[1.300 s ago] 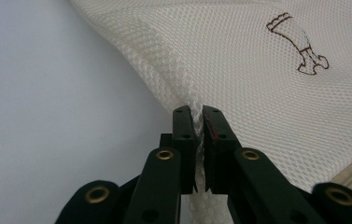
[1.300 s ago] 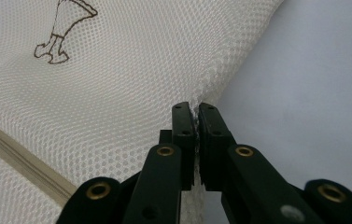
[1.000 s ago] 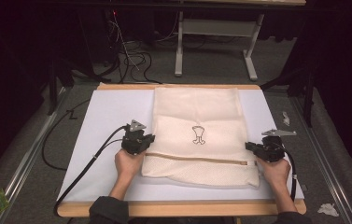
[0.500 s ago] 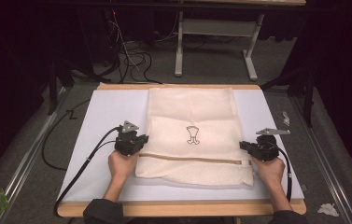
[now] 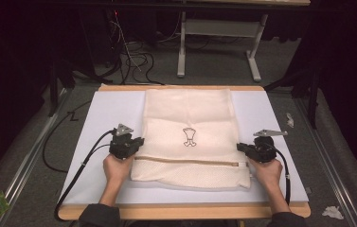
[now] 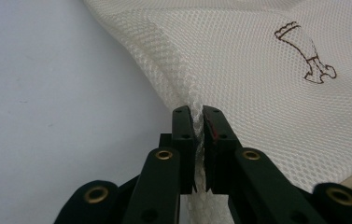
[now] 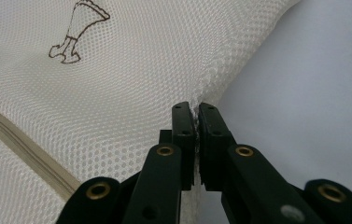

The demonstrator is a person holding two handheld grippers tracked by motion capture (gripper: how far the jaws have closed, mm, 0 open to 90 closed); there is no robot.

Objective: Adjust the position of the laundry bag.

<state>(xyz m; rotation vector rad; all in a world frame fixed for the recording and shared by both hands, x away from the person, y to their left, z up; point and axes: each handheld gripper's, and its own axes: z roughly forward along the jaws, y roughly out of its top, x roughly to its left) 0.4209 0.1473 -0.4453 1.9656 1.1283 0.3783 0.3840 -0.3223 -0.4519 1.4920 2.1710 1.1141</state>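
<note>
1. A cream mesh bag is laid flat on the white table mat; its printed emblem faces up.
2. The bag's left edge is clamped by the left gripper; mesh is pinched between the jaws.
3. The right edge is clamped likewise by the right gripper (just above the zip).

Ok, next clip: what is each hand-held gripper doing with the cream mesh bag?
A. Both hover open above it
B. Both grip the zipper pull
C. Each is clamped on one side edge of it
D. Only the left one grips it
C: the left hand-held gripper pinches the mesh bag at its left edge and the right hand-held gripper pinches its right edge, both sets of jaws shut on the mesh.
</note>
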